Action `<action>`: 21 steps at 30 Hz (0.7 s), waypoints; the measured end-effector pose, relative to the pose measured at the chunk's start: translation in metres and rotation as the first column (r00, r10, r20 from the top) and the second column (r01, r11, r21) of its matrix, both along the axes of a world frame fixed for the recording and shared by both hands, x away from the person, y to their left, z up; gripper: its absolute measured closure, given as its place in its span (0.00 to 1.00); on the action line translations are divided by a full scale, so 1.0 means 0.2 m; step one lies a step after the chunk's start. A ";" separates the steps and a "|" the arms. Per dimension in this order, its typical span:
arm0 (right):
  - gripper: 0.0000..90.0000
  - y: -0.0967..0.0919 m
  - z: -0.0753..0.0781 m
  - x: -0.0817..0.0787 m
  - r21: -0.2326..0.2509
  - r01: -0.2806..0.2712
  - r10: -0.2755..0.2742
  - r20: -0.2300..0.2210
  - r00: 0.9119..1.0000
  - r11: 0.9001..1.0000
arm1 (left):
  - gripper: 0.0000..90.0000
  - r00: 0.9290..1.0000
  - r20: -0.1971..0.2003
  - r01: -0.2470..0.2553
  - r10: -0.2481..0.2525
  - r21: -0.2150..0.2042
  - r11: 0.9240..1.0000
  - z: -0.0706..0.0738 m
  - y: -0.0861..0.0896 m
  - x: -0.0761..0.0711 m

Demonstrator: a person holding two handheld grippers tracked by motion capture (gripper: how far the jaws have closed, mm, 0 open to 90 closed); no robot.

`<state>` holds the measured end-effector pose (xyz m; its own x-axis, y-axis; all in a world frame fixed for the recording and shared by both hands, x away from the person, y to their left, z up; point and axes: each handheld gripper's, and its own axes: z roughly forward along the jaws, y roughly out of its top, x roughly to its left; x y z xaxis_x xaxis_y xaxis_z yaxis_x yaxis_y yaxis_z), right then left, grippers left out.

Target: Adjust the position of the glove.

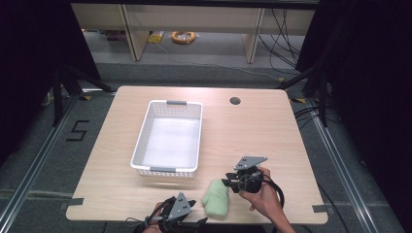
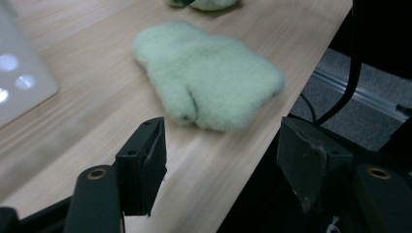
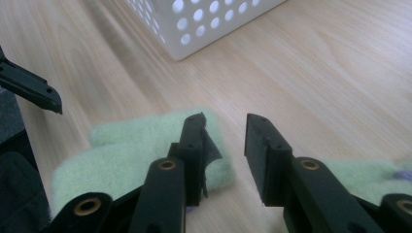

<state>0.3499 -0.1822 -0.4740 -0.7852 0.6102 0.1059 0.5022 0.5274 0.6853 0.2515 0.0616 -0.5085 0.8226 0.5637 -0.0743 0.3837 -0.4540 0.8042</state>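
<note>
A pale green fleece mitten (image 1: pixel 216 198) lies flat at the near edge of the tabletop (image 1: pixel 252 131), right of centre, with its cuff toward that edge. From its deep pile and rounded outline it is judged very light, soft and fully compliant: it should crush under the pads, sag when lifted, and neither slip nor break. The best hold is probably across a doubled thickness, at the thumb fold or the cuff (image 2: pixel 243 92), pinching through both layers; a shallow nip on the pile alone might pull free.

The right claw (image 1: pixel 227 180) stands at the mitten's far end, its jaws apart with nothing clamped between them; in the right gripper view the left-hand pad (image 3: pixel 197 145) rests against the fleece. A second patch of green fleece (image 3: pixel 362 177) shows behind the other jaw. The left claw (image 1: pixel 193 204) sits near the edge, just left of the mitten, jaws wide and empty.

The surface is smooth, light wood-grain laminate, offering little friction to a dragged cloth. A white perforated basket (image 1: pixel 141 141) stands empty left of centre. Beyond lie a grey floor, desk legs, trailing cables and dark curtains.
</note>
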 end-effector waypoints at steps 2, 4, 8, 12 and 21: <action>0.80 0.02 -0.01 0.01 -0.014 -0.021 0.021 -0.012 1.000 1.000 | 0.39 1.000 0.021 0.018 -0.019 0.045 0.999 0.00 -0.01 0.01; 0.80 0.03 -0.04 0.03 -0.024 -0.037 0.036 -0.016 0.999 0.999 | 0.39 0.999 0.046 0.021 -0.024 0.072 0.997 -0.02 -0.05 0.03; 0.79 0.04 -0.06 0.04 -0.012 -0.035 0.034 -0.045 0.998 0.999 | 0.41 0.998 0.052 0.034 -0.038 0.084 0.996 -0.02 -0.08 0.04; 0.79 0.04 -0.09 0.06 -0.034 -0.033 0.031 -0.077 0.997 0.999 | 0.48 0.998 0.053 0.037 -0.042 0.099 0.994 -0.03 -0.11 0.06; 0.86 0.04 -0.11 0.06 -0.026 -0.049 0.047 -0.097 0.994 0.998 | 0.77 0.998 0.049 0.043 -0.049 0.116 0.992 -0.02 -0.10 0.09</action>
<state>0.3625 -0.1742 -0.4959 -0.8007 0.5758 0.1655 0.5387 0.5709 0.6196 0.2695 0.0422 -0.5121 0.8491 0.5272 0.0317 0.3195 -0.5605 0.7640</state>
